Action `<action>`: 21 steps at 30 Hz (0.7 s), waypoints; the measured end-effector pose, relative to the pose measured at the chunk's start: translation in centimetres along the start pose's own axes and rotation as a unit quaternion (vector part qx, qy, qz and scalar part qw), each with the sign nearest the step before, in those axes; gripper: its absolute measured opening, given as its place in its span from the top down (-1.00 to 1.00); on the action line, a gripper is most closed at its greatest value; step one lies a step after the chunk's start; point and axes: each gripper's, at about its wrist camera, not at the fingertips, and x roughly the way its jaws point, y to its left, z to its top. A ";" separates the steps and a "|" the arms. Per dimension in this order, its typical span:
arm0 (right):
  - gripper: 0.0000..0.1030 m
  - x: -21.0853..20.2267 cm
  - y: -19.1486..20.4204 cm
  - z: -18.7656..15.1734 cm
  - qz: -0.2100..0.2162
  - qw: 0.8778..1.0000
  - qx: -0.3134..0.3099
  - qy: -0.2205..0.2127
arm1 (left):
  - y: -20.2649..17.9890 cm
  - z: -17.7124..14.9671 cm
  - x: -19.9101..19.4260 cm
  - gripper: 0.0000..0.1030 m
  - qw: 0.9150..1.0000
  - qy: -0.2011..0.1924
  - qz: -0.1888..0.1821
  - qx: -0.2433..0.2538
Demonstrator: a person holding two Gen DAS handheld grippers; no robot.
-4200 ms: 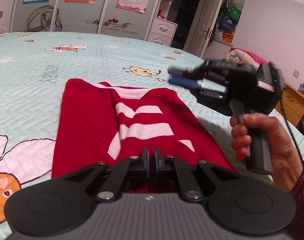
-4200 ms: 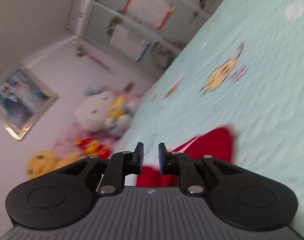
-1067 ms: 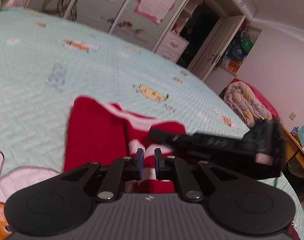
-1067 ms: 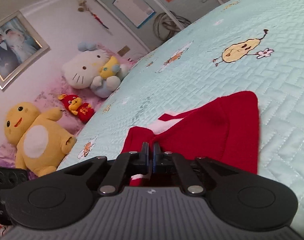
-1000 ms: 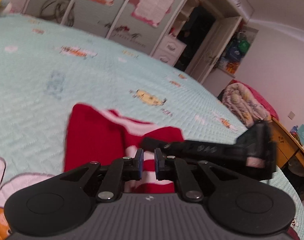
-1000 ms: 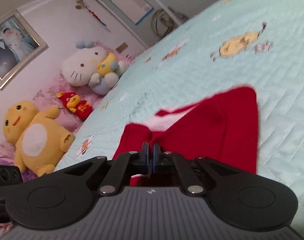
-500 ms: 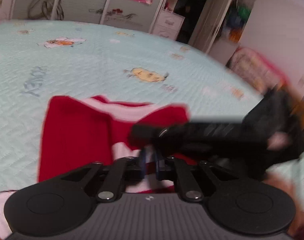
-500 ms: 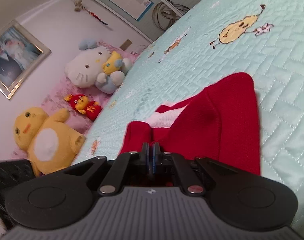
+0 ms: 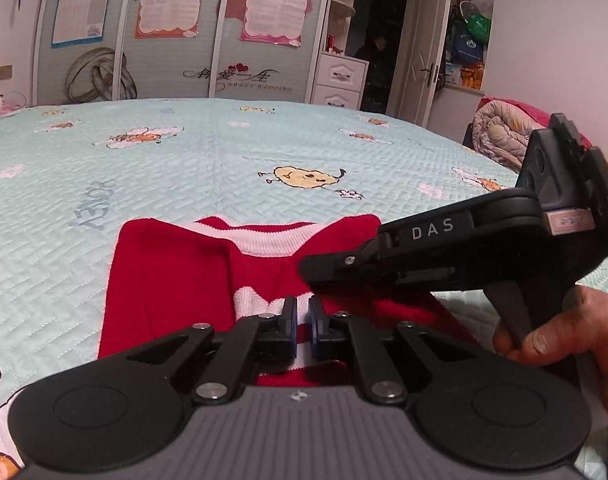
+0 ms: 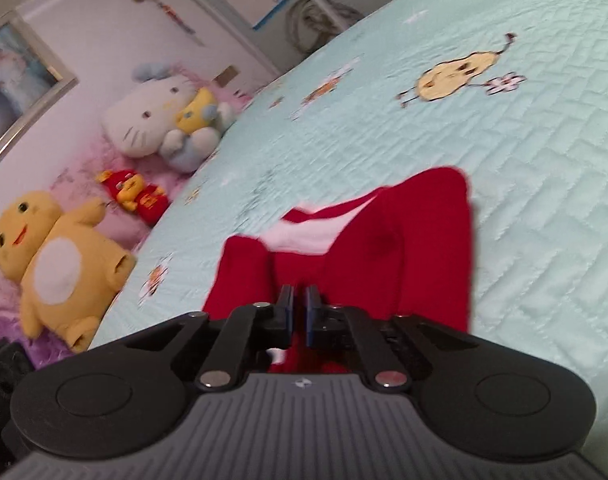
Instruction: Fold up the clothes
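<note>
A red knitted garment with white stripes [image 9: 191, 276] lies partly folded on the pale green quilted bed [image 9: 183, 160]. The left gripper [image 9: 299, 326] holds its fingers nearly closed over the near edge, a narrow gap showing. Only the left view shows the right gripper [image 9: 310, 270] from the side, held in a hand [image 9: 564, 336]; the right view shows its fingers [image 10: 283, 312] almost together over the red cloth, and plush toys [image 10: 63, 256] far left.

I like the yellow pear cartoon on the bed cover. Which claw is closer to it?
Right. The right claw reaches over the red sweater toward the pear cartoon; the left claw sits nearer the sweater's near edge.
</note>
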 end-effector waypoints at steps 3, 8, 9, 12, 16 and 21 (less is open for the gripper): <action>1.00 1.1 -0.6 0.0 0.001 1.000 0.014 0.007 | -1.1 -0.1 0.3 0.89 0.999 0.008 -0.001 0.034; 1.00 2.6 -0.3 0.2 0.021 1.000 0.014 -0.005 | -4.5 -0.5 1.0 0.61 0.989 0.020 0.033 0.140; 1.00 2.4 -0.5 0.2 0.032 0.999 0.019 -0.013 | -4.7 -0.6 1.0 0.58 0.988 0.021 0.035 0.150; 0.91 0.3 -1.1 0.2 0.071 0.995 0.036 -0.061 | -3.9 -0.4 1.0 0.54 0.991 0.021 0.022 0.130; 0.90 -3.0 -2.1 1.3 0.056 0.990 0.055 -0.117 | -2.5 -0.1 1.0 0.54 0.995 0.021 0.003 0.097; 1.00 -0.4 -5.0 2.3 -0.001 0.993 0.076 -0.095 | -2.5 -0.1 1.3 0.53 0.995 0.022 0.003 0.095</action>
